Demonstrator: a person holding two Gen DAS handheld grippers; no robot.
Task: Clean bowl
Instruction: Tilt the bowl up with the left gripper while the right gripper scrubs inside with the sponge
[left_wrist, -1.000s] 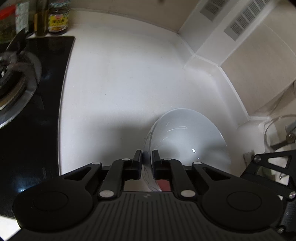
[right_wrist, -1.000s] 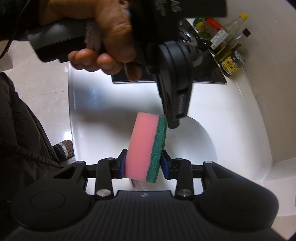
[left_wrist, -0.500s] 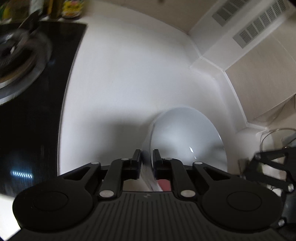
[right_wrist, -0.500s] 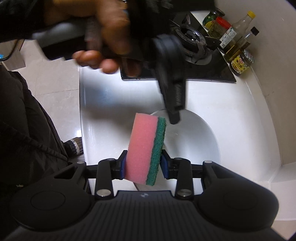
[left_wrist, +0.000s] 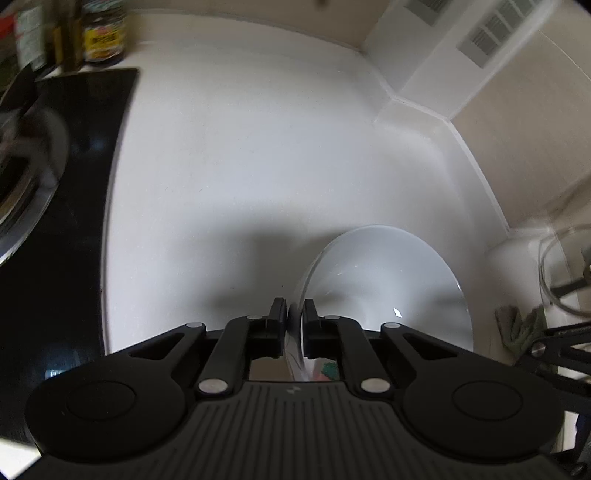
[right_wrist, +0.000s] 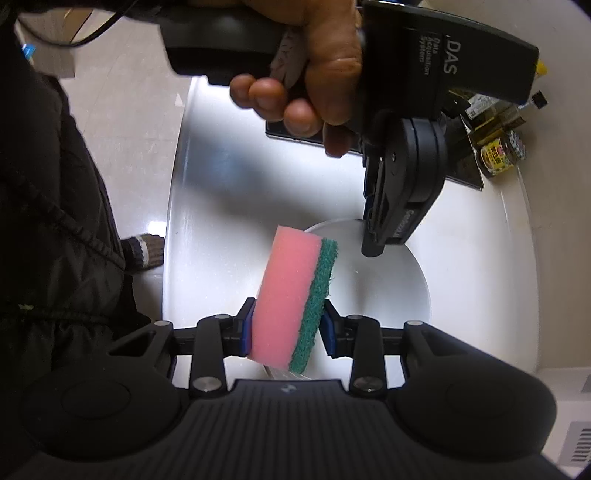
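Right now your left gripper (left_wrist: 294, 317) pinches the near rim of the white bowl (left_wrist: 384, 284), low and right of centre in the left wrist view, on the white counter (left_wrist: 240, 166). Your right gripper (right_wrist: 286, 326) is pressed onto the pink and green sponge (right_wrist: 295, 295), held above the bowl's edge at mid-frame. A black cooktop (left_wrist: 66, 221) fills the left edge, jars (left_wrist: 103, 37) at upper left.
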